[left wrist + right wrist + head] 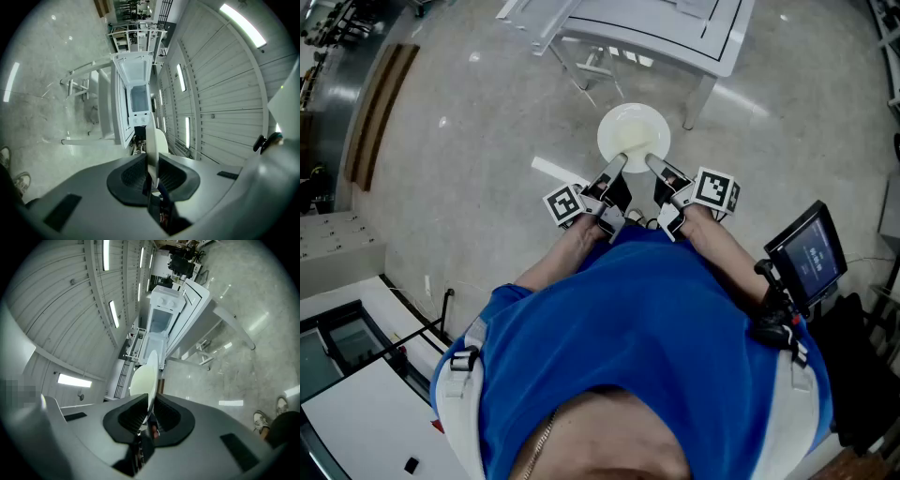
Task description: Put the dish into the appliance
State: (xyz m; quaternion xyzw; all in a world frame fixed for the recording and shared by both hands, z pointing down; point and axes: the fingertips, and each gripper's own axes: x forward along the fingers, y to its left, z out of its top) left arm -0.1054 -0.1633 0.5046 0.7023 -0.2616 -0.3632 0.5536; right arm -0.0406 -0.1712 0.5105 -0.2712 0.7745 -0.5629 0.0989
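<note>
Your left gripper and right gripper are both clamped on the near rim of the round white ceramic dish, held above the floor. The open white appliance stands well ahead. Approach and insertion remain.

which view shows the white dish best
The head view: the dish shows its whole round face from above. The left gripper view and the right gripper view each catch it only nearly edge-on, a thin sliver between the jaws.
</note>
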